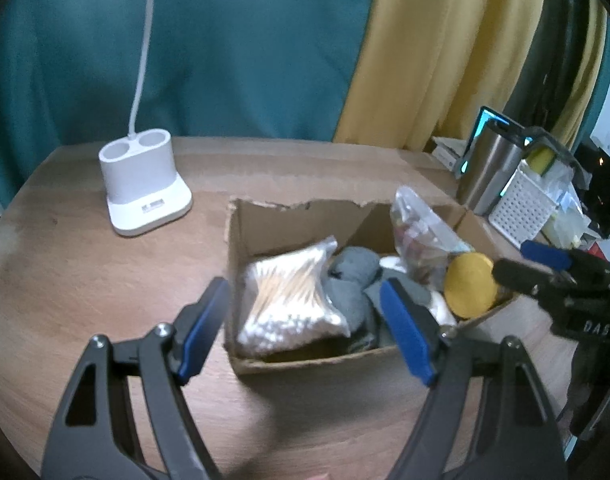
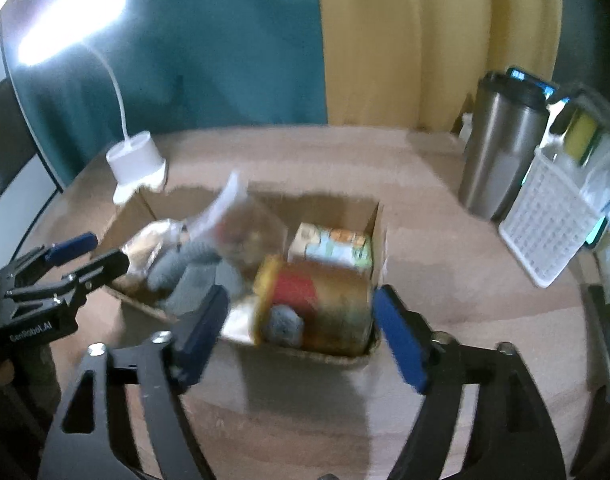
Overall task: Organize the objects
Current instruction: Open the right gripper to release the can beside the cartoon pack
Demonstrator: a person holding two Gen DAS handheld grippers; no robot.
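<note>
An open cardboard box sits mid-table. It holds a bag of cotton swabs, grey cloth, a clear bag of small items and a can with a yellow lid. My left gripper hovers open over the box's near left corner, nothing between its pads. In the right wrist view the can lies on its side in the box, beside a small carton. My right gripper stands open just above and astride the can, pads apart from it.
A white lamp base stands at the back left of the wooden table. A steel tumbler and a white perforated basket crowd the right side. Teal and yellow curtains hang behind.
</note>
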